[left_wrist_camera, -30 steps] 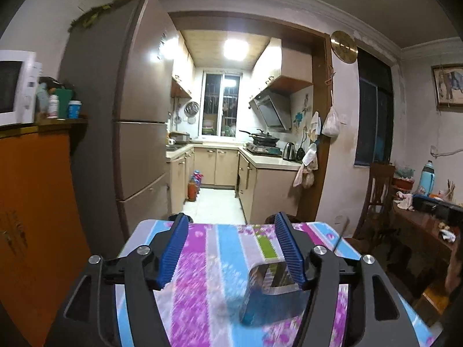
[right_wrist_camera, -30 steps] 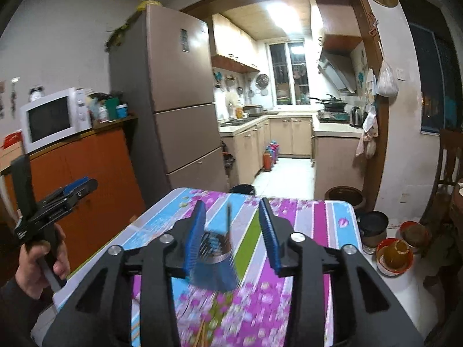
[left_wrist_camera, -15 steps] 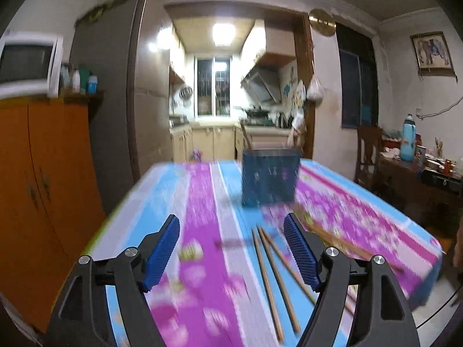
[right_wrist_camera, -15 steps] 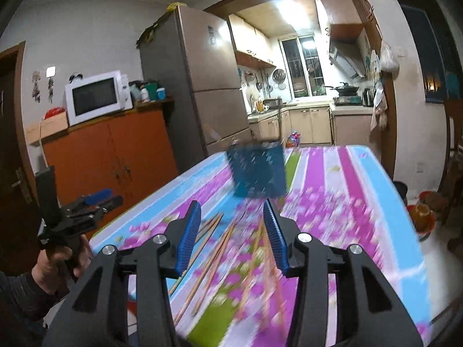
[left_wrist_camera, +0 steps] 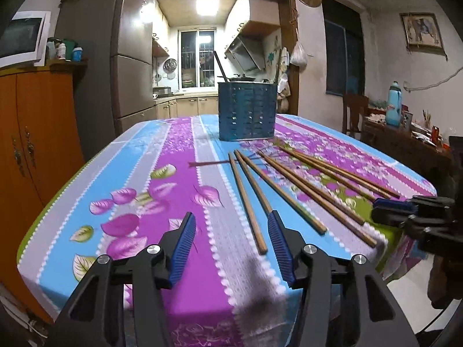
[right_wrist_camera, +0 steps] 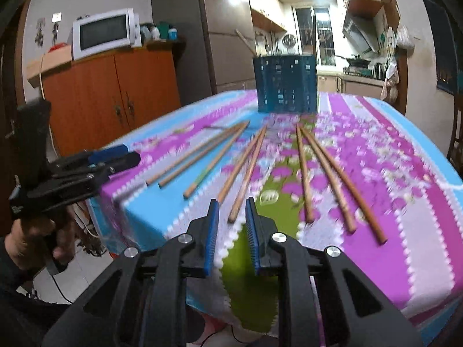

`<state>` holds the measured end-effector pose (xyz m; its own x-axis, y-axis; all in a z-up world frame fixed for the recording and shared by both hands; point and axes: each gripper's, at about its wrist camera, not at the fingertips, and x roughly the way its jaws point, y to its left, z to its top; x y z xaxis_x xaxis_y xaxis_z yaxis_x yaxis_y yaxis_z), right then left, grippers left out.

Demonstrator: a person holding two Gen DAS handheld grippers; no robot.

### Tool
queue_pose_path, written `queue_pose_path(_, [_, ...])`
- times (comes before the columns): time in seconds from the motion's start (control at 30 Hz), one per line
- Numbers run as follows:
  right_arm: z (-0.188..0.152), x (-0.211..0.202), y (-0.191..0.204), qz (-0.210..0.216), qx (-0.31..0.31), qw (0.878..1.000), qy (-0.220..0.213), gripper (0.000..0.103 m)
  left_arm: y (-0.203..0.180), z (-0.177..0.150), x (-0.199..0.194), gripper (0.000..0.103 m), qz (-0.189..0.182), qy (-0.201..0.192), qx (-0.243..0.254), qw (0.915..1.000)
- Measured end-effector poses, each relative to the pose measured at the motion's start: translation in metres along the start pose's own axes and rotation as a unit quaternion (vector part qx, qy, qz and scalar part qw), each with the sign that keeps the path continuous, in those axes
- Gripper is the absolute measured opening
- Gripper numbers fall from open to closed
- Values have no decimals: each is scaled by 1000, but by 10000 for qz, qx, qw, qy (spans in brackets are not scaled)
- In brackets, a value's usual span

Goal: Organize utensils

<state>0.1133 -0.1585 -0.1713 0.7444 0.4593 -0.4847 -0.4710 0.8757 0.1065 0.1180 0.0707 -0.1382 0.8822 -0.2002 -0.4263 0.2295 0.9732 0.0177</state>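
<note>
Several wooden chopsticks (left_wrist_camera: 289,182) (right_wrist_camera: 246,173) lie fanned out on the flowered tablecloth (left_wrist_camera: 173,150). Behind them stands a blue slotted holder (left_wrist_camera: 246,111) (right_wrist_camera: 285,84) with a stick poking out of its top. My left gripper (left_wrist_camera: 231,219) hovers low over the table's near edge, its jaws closing. The near end of the leftmost chopstick (left_wrist_camera: 251,217) shows between them, untouched. My right gripper (right_wrist_camera: 232,202) (left_wrist_camera: 387,208) is at the near right corner, its jaws closing to a narrow gap. One chopstick's tip (right_wrist_camera: 233,217) lies in that gap, not pressed.
An orange cabinet (left_wrist_camera: 37,133) with a microwave (right_wrist_camera: 104,33) stands left of the table, a tall fridge (left_wrist_camera: 130,66) behind it. A wooden chair (left_wrist_camera: 353,112) and a cluttered side table with a blue bottle (left_wrist_camera: 393,107) are on the right. A hand (right_wrist_camera: 31,240) holds the left gripper (right_wrist_camera: 115,156).
Both grippers have dropped from above the holder to the table's near edge, so the holder now stands far ahead. Both pairs of jaws have narrowed, the right ones most.
</note>
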Motion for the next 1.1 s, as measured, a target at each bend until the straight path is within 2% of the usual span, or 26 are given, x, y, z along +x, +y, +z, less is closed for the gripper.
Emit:
queue_pose_path(0.27, [-4, 8, 4, -100, -47, 9999, 53, 11, -4, -10, 6, 45, -71, 77, 23, 9999])
queue_pose_path(0.37, [-3, 10, 6, -193, -113, 9997, 54, 7, -8, -13, 9, 36, -130, 105, 89, 9998])
queue_pose_path(0.47, [-2, 9, 4, -256, -93, 9996, 52, 6, -10, -16, 12, 31, -120, 151, 138, 9997])
queue_pose_path(0.77, [0, 8, 2, -240, -83, 9997, -22, 6, -19, -16, 8, 31, -346, 37, 193, 9992])
queue_pose_path(0.93, [-3, 10, 3, -287, -115, 9995, 1, 6, -21, -22, 17, 31, -298, 153, 229, 9992])
queue_pose_path(1.1, [-3, 13, 4, -390, -109, 9991, -83, 6, -21, -23, 21, 31, -222, 82, 285, 9993])
